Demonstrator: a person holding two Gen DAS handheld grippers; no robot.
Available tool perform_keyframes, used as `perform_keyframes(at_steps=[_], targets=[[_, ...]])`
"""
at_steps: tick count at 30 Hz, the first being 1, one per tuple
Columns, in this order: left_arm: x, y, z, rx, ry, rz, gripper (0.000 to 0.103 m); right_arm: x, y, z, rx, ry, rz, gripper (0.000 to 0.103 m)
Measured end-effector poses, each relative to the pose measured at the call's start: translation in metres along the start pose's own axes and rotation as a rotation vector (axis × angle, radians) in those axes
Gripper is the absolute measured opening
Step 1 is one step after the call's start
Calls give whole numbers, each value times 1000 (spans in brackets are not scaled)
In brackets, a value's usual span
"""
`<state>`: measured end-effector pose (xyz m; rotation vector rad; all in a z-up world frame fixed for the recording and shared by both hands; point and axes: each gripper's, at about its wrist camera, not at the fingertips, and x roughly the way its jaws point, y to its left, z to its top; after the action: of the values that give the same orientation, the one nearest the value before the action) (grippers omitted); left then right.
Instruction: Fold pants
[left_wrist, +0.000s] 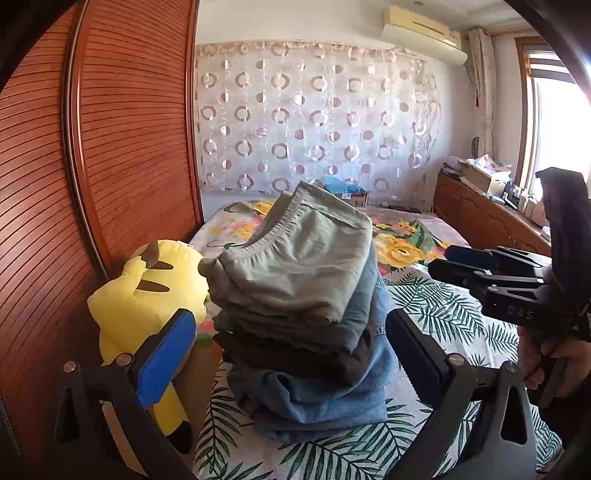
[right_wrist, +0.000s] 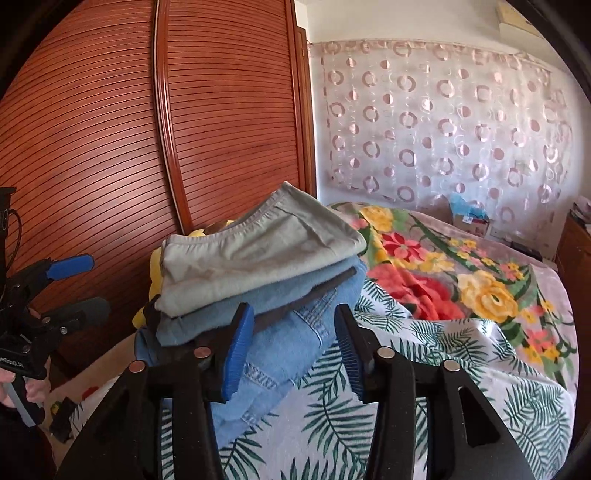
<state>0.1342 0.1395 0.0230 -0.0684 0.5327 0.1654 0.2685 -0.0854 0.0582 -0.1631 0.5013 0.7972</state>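
A stack of folded pants (left_wrist: 295, 295) stands on the leaf-print sheet (left_wrist: 443, 314) of a bed. Grey-green pants (right_wrist: 258, 254) lie on top, over denim and dark pairs, with light blue jeans (right_wrist: 280, 350) at the bottom. My left gripper (left_wrist: 288, 314) is open wide, its fingers on either side of the stack's near face and apart from it. It also shows in the right wrist view, where the left gripper (right_wrist: 98, 284) is held in a hand. My right gripper (right_wrist: 293, 310) is open just before the stack's right corner, gripping nothing. The right gripper (left_wrist: 441, 260) also appears from the side.
A yellow plush toy (left_wrist: 147, 295) leans between the stack and the slatted wooden wardrobe (left_wrist: 110, 147) on the left. A floral blanket (right_wrist: 461, 277) covers the far bed. A low cabinet (left_wrist: 480, 218) with clutter runs under the window at right. Dark cloth (left_wrist: 565, 206) hangs above the right gripper.
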Motion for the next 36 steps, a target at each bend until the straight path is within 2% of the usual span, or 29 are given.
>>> perform_keyframes(at_steps=[3, 11, 28, 30, 36], targets=[[-3, -8, -1, 11, -1, -5, 103, -15, 6, -8, 1, -14, -32, 64], [-18, -29, -6, 31, -4, -40, 103, -54, 24, -29, 29, -29, -85, 76], [-46, -101, -34, 66, 12, -173, 103, -164, 41, -87, 158, -43, -297, 78], [-51, -112, -34, 78, 6, -184, 103, -173, 44, -90, 170, -44, -323, 82], [-65, -138, -35, 100, -5, -213, 103, -196, 52, -95, 207, -62, -367, 83]])
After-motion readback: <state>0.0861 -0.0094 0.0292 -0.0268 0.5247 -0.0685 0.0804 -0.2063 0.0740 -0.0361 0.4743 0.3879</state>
